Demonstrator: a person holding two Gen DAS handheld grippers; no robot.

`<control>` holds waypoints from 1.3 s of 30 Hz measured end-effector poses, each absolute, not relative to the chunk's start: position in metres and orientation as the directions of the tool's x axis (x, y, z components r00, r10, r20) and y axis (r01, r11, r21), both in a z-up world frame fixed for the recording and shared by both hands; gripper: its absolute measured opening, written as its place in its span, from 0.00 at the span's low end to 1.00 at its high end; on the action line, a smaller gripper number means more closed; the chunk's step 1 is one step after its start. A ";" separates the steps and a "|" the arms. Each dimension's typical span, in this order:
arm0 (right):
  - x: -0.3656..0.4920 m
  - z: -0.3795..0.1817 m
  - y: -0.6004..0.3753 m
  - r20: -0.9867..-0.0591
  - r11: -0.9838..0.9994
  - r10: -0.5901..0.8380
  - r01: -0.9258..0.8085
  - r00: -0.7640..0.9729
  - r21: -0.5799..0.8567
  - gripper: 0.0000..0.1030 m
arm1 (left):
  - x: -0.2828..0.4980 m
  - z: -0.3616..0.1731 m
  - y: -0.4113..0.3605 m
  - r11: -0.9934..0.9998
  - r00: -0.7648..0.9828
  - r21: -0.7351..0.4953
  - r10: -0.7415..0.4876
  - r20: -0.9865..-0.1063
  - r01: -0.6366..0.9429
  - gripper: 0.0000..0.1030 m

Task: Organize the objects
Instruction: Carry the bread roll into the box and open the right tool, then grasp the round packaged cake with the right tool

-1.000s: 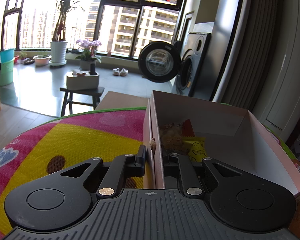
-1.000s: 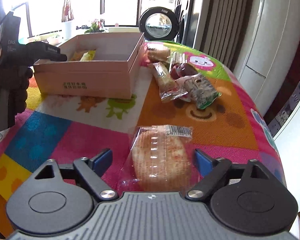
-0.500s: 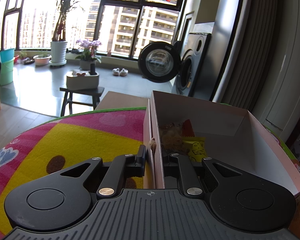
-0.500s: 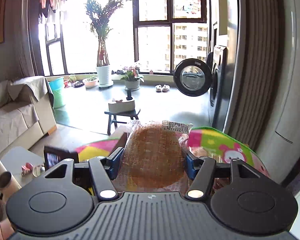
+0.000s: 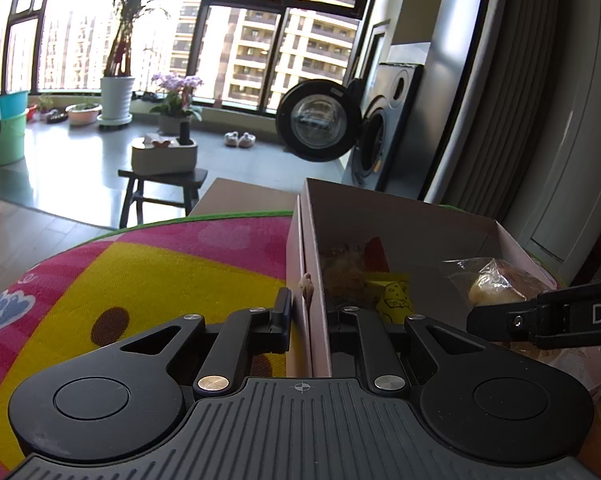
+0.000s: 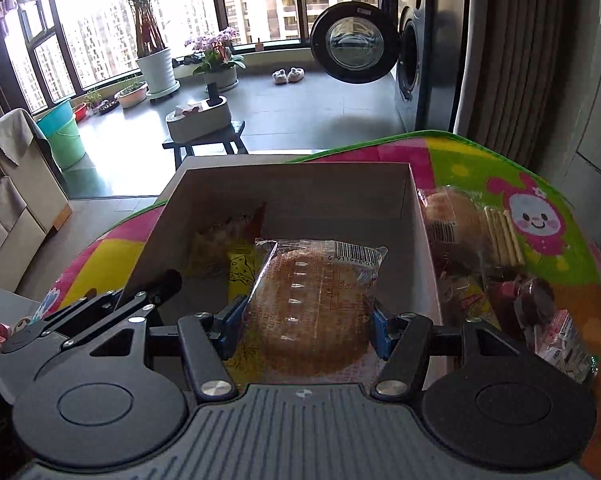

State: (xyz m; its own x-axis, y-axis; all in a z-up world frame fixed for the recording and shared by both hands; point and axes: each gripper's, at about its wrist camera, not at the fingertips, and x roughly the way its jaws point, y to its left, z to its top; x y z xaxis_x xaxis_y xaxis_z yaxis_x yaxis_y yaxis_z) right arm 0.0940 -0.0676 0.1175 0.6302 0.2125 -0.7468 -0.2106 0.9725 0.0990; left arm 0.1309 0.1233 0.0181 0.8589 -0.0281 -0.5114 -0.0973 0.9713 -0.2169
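The left claw (image 5: 306,312) was closed down on the near left wall of the pink cardboard box (image 5: 400,220), one finger outside the wall and the other inside, the gap between them barely wider than the card itself. In the left wrist view the box filled the centre and right of the frame, standing on a tabletop covered by a bright cartoon mat (image 5: 160,264). Inside it, against the left wall, lay a yellow packet (image 5: 394,298) with a crumpled snack wrapper (image 5: 346,276) just behind it. At the right edge of that frame the right claw (image 6: 304,328) came in as a dark bar, with a wrapped bun showing just above it. In the right wrist view this claw was about half open, its blue pads (image 6: 230,326) pressed on either side of a wrapped round pastry (image 6: 312,312) in clear film with a barcode label at its far end. The pastry was held over the open box, low in the centre of the frame; whether its underside touched the box floor or the yellow packet beside it was hard to tell from this angle. To the right of the box, outside its wall, a loose heap of other wrapped snacks (image 6: 500,280) lay on the mat. The left claw appeared at the lower left of this frame, gripping the box wall.
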 end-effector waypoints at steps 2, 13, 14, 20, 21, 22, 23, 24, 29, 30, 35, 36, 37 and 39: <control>0.091 0.113 -0.067 -0.752 0.971 0.216 -0.217 0.623 0.099 0.59 | 0.131 0.018 0.123 0.971 0.859 -0.216 -0.028 -0.511 -0.097 0.15; 0.063 0.120 -0.076 -0.737 0.951 0.283 -0.279 0.613 0.133 0.69 | 0.131 0.018 0.122 0.972 0.859 -0.216 -0.028 -0.511 -0.096 0.15; 0.055 0.125 -0.082 -0.728 0.948 0.292 -0.286 0.620 0.137 0.71 | 0.131 0.018 0.123 0.972 0.859 -0.212 -0.027 -0.511 -0.096 0.15; 0.024 0.162 -0.127 -0.635 0.970 0.217 -0.236 0.742 0.055 0.75 | 0.130 0.020 0.119 0.979 0.857 -0.181 -0.012 -0.515 -0.095 0.15; 0.019 0.168 -0.138 -0.613 0.978 0.181 -0.208 0.769 0.028 0.76 | 0.131 0.020 0.119 0.979 0.858 -0.177 -0.009 -0.513 -0.096 0.15; 0.016 0.172 -0.148 -0.595 0.984 0.144 -0.178 0.791 0.003 0.78 | 0.130 0.021 0.118 0.980 0.860 -0.172 -0.004 -0.511 -0.098 0.15; 0.014 0.175 -0.159 -0.578 0.989 0.106 -0.144 0.809 -0.020 0.78 | 0.129 0.021 0.117 0.982 0.863 -0.161 0.005 -0.505 -0.100 0.15; 0.012 0.177 -0.169 -0.566 0.993 0.072 -0.114 0.821 -0.039 0.78 | 0.128 0.022 0.115 0.983 0.867 -0.151 0.014 -0.498 -0.103 0.14; 0.008 0.157 -0.204 -0.591 0.997 -0.002 -0.045 0.807 -0.064 0.78 | 0.125 0.027 0.116 0.985 0.883 -0.141 0.024 -0.468 -0.102 0.14; 0.008 0.150 -0.208 -0.600 0.996 -0.010 -0.045 0.800 -0.077 0.78 | 0.125 0.026 0.117 0.985 0.883 -0.144 0.021 -0.469 -0.100 0.14; 0.021 0.116 -0.217 -0.635 0.991 -0.045 -0.043 0.771 -0.123 0.78 | 0.128 0.023 0.116 0.986 0.877 -0.136 0.021 -0.480 -0.097 0.13; 0.026 0.111 -0.220 -0.640 0.993 -0.045 -0.035 0.767 -0.113 0.78 | 0.128 0.022 0.116 0.986 0.876 -0.134 0.021 -0.483 -0.098 0.13; 0.033 0.108 -0.224 -0.647 0.995 -0.036 -0.033 0.762 -0.094 0.78 | 0.129 0.021 0.116 0.986 0.873 -0.135 0.021 -0.486 -0.099 0.13; 0.049 0.100 -0.232 -0.667 0.999 -0.001 -0.033 0.745 -0.037 0.82 | 0.129 0.019 0.117 0.985 0.871 -0.139 0.019 -0.491 -0.100 0.13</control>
State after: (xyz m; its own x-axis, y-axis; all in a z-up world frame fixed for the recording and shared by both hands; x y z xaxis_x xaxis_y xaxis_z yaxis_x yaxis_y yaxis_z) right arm 0.0487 -0.2318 0.1000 0.7451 -0.0005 -0.6670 -0.0327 0.9988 -0.0373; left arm 0.1289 0.1172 0.0191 0.8709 0.0191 -0.4912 -0.1001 0.9852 -0.1392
